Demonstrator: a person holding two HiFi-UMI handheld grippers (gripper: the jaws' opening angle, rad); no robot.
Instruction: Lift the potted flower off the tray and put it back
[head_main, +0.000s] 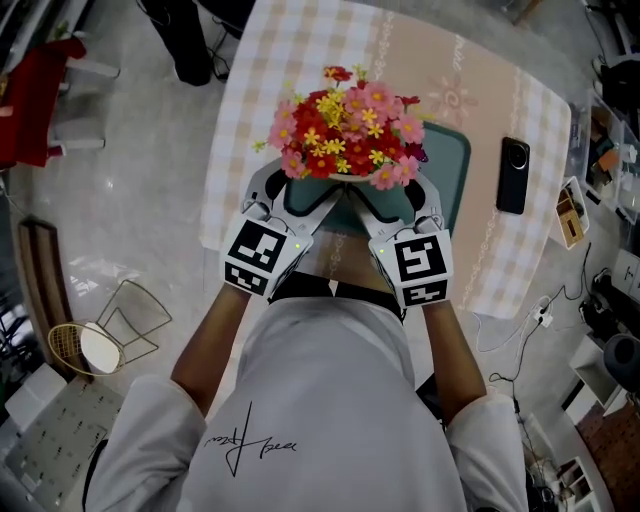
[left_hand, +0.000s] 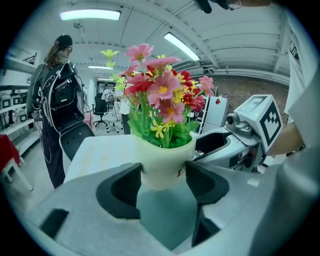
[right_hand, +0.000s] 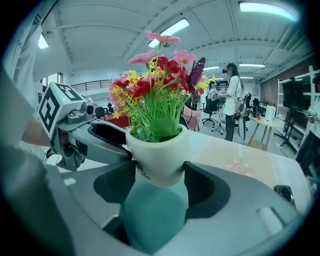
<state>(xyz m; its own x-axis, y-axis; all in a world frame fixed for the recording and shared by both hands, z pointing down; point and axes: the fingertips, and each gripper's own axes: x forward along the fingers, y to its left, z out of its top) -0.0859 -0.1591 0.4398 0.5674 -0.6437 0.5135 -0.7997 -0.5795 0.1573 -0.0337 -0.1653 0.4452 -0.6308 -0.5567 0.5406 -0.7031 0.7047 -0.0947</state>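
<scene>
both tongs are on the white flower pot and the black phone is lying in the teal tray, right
Not quite. The left tongs and right tongs clamp the white flower pot, but the black phone lies on the tablecloth beside the teal tray, not in it. The head view shows this.

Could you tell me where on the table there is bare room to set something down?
The left gripper and right gripper, clamping the potted flower, crowd the near side; bare tablecloth lies beyond it and beyond the phone.
</scene>
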